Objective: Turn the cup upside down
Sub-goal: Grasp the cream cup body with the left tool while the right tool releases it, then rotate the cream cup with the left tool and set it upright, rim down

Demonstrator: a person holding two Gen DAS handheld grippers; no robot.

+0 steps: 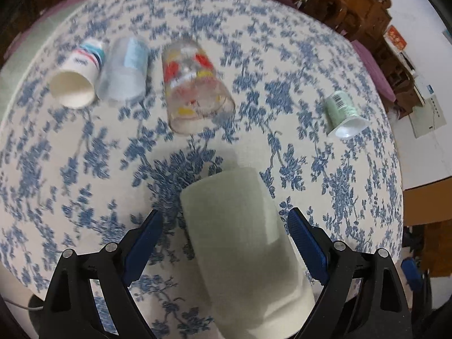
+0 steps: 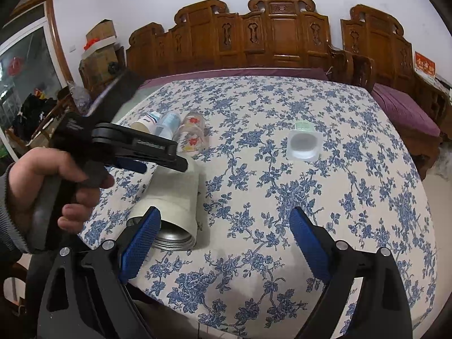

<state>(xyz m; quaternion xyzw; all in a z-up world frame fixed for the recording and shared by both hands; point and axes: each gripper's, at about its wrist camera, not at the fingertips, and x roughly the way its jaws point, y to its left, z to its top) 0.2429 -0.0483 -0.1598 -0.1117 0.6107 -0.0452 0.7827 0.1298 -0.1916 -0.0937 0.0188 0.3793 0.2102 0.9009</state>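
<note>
A pale grey-white cup [image 1: 243, 243] with a metal-lined mouth lies on its side on the floral tablecloth [image 1: 325, 56]. My left gripper [image 1: 224, 223] is open, its blue pads on either side of the cup without touching it. In the right wrist view the same cup [image 2: 175, 203] lies at lower left with its open mouth toward the camera, and the left gripper [image 2: 158, 158], held by a hand, hovers over it. My right gripper [image 2: 224, 220] is open and empty over the cloth, to the right of the cup.
Several other cups lie on their sides farther back: a paper cup [image 1: 77, 79], a clear blue-labelled cup [image 1: 125, 70], a flowered glass [image 1: 195, 84] and a green yoghurt pot [image 1: 343, 113]. Carved wooden furniture [image 2: 282, 34] stands behind the table.
</note>
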